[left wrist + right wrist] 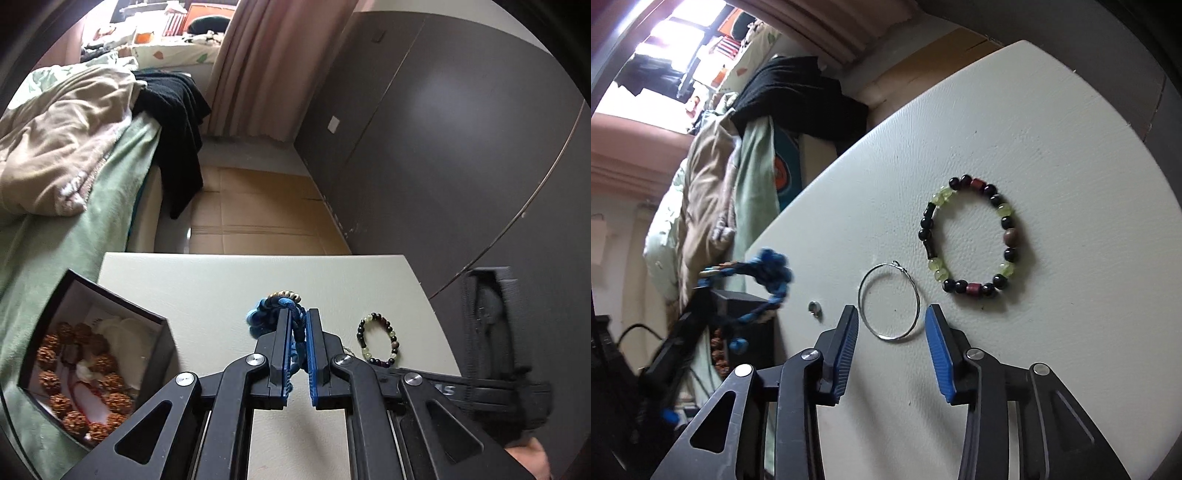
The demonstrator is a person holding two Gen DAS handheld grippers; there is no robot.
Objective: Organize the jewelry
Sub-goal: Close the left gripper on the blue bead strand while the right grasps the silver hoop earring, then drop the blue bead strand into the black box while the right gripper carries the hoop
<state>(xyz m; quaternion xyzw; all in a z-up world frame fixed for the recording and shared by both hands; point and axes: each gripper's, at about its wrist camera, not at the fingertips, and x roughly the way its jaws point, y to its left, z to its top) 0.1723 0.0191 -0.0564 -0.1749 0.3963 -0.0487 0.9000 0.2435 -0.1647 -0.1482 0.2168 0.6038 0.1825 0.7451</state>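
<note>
My left gripper [298, 314] is shut on a blue braided cord bracelet [267, 312] with small wooden beads, held above the white table [207, 288]. The bracelet also shows in the right wrist view [768, 273], hanging from the left gripper. An open black jewelry box [92, 358] at the left holds a brown seed-bead bracelet [88, 384]. A black, green and red bead bracelet [376, 339] lies on the table, also in the right wrist view [971, 236]. My right gripper [892, 314] is open, its fingers either side of a thin silver hoop [889, 301].
A small silver ring [815, 307] lies on the table left of the hoop. A bed with green and beige bedding [66, 177] stands at the left, a dark wardrobe [443, 129] at the right. The right gripper's body [495, 343] is at the table's right edge.
</note>
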